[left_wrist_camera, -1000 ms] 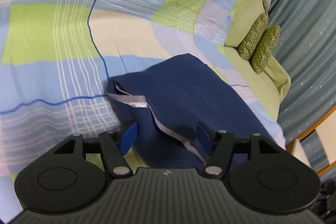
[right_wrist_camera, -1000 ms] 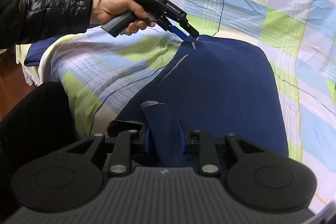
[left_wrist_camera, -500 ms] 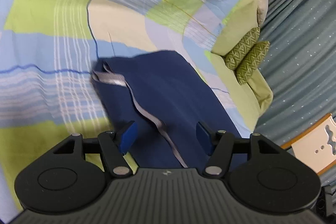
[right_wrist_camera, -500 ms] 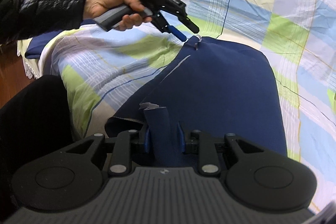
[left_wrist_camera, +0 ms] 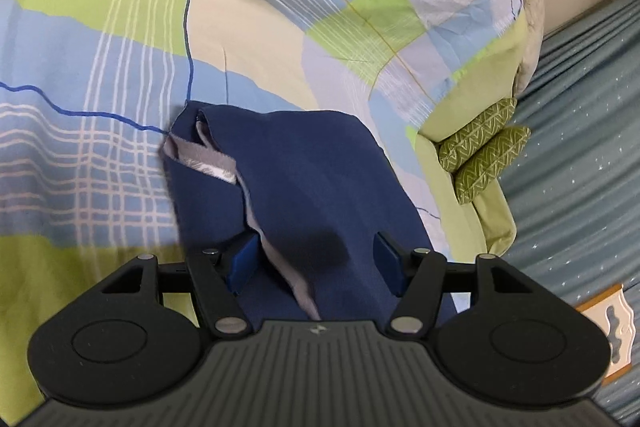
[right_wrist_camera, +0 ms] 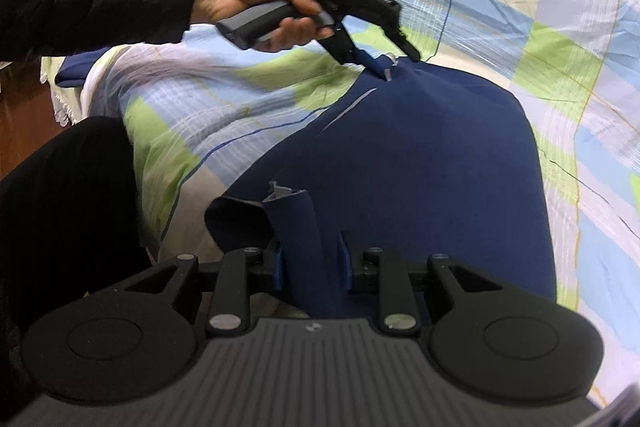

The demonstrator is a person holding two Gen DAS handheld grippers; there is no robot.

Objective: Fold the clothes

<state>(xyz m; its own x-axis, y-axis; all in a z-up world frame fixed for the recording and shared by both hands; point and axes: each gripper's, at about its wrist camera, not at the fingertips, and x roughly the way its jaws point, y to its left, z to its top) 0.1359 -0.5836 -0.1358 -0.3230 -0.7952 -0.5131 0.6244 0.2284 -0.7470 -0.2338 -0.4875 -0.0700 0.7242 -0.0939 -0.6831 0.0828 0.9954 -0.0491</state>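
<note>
Left wrist: left gripper (left_wrist_camera: 316,259) spread, jaws just narrowing astride navy garment (left_wrist_camera: 304,163) and grey trim (left_wrist_camera: 216,167), no pinch yet; spread on checked bedspread (left_wrist_camera: 120,75). Right wrist: right gripper (right_wrist_camera: 312,259) pinching bunched navy corner near bed's front edge. Judged soft, light, limp; best taken at corners. Gripper lettering unreadable.

Matt navy cloth garment (left_wrist_camera: 312,167), cotton bedsheet (left_wrist_camera: 100,75).
</note>
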